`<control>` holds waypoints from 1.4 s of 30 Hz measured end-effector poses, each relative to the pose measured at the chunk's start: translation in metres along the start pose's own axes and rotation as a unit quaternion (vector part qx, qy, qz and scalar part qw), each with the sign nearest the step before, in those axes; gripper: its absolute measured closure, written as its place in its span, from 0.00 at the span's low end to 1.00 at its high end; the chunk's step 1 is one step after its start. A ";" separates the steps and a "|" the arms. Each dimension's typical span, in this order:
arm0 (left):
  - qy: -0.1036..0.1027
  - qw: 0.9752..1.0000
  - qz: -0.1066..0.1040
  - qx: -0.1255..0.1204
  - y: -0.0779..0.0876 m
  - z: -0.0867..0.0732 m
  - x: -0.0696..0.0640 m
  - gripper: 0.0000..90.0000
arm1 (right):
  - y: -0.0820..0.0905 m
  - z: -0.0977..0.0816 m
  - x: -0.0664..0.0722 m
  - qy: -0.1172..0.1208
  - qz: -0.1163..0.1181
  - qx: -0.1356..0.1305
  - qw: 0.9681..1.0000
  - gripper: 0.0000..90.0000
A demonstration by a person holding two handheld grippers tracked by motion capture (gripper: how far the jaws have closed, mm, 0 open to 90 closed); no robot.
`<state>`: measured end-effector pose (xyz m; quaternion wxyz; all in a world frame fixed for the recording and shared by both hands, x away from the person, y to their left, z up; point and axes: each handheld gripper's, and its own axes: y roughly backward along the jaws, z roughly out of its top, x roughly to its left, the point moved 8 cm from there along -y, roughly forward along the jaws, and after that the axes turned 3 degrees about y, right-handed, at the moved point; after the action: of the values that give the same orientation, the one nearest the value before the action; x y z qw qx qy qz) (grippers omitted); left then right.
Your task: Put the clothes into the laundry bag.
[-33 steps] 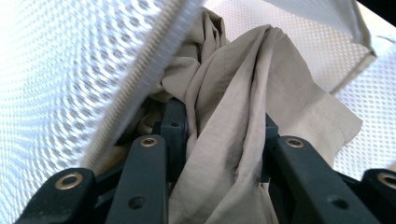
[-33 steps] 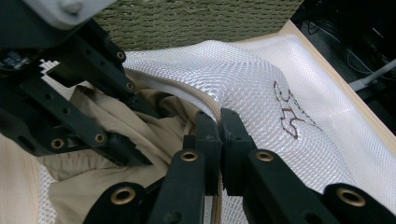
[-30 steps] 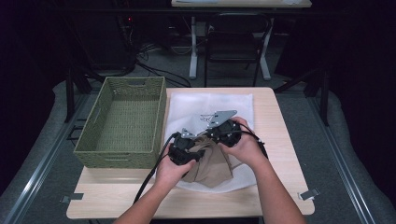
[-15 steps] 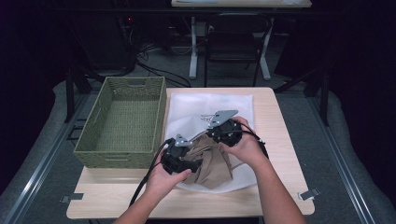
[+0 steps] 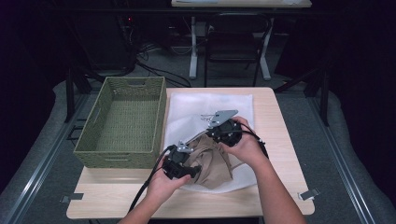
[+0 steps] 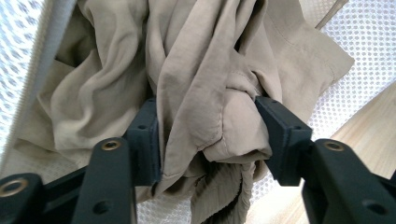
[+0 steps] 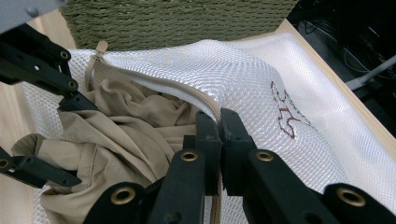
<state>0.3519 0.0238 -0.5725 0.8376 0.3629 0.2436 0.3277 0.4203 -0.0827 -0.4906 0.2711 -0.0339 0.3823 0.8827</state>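
Dark floor and cables surround a pale wooden bench carrying a green woven basket at its left edge and a white mesh laundry bag at the middle. Pinched tight on the bag's zipper rim, the right gripper seems to hold the mouth up so the left gripper, jaws just narrowing around a bunched fold of the tan garment, can work it there. Its own view shows that fold between the pads, while the right gripper view shows the zipper and stitched logo.

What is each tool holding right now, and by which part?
Right tool pinches the white mesh bag at its zippered opening edge. Left tool, jaws just closing, has a bunched fold of the tan garment between its pads.
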 end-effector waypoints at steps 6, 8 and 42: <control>0.002 1.000 -0.016 -0.003 -0.003 -0.001 -0.001 0.65 | 0.000 0.000 0.001 0.001 -0.001 0.000 1.000 0.98; 0.002 1.000 -0.019 -0.004 -0.004 -0.001 -0.002 0.69 | 0.000 0.000 0.001 0.001 -0.001 0.000 1.000 0.98; 0.010 1.000 -0.021 -0.013 -0.008 0.020 0.010 0.87 | 0.000 0.002 0.003 0.002 0.003 0.000 1.000 0.98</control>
<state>0.3742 0.0177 -0.5680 0.8466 0.3431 0.2555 0.3167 0.4180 -0.0802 -0.4902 0.2678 -0.0352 0.3827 0.8835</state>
